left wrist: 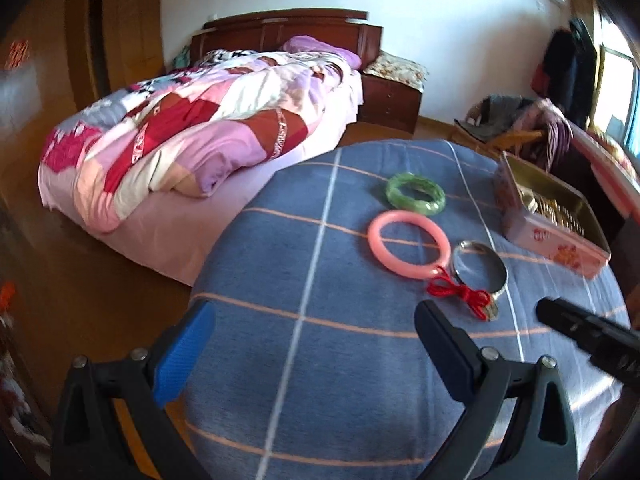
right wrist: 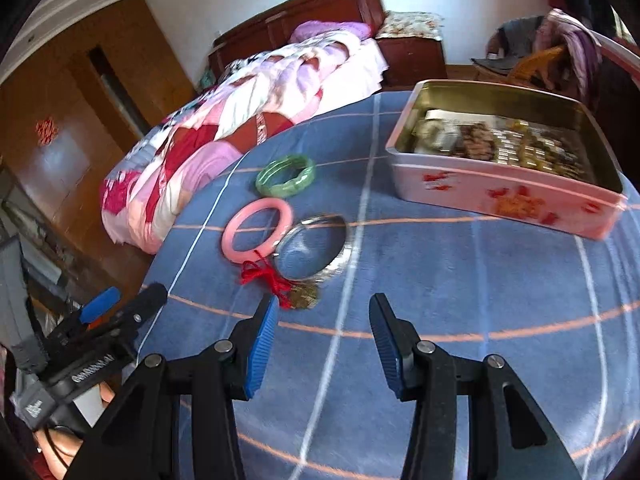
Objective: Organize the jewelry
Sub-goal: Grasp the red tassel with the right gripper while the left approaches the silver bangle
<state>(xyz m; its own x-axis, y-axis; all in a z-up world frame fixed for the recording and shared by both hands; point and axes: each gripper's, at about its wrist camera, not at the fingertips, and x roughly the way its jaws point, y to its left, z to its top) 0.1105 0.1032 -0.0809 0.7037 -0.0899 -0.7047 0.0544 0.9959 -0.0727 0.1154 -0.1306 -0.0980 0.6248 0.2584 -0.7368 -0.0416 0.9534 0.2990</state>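
Observation:
Three bangles lie in a row on the blue checked cloth (left wrist: 320, 360): a green one (left wrist: 415, 193) (right wrist: 285, 175) farthest, a pink one (left wrist: 409, 249) (right wrist: 257, 229) in the middle, a silver one (left wrist: 480, 270) (right wrist: 314, 249) nearest, with a red knotted cord (left wrist: 460, 293) (right wrist: 266, 276) and a brass charm (right wrist: 305, 298). A pink tin (left wrist: 552, 240) (right wrist: 504, 196) at the right holds several pieces of jewelry. My left gripper (left wrist: 316, 328) is open and holds nothing, left of the bangles. My right gripper (right wrist: 324, 312) is open and holds nothing, just short of the charm.
The cloth-covered round table (right wrist: 440, 280) drops off at its left edge toward a wooden floor (left wrist: 100, 300). Beyond it stands a bed with a patchwork quilt (left wrist: 192, 132) (right wrist: 224, 136). A chair draped with clothes (left wrist: 520, 128) (right wrist: 552, 48) is at the back right.

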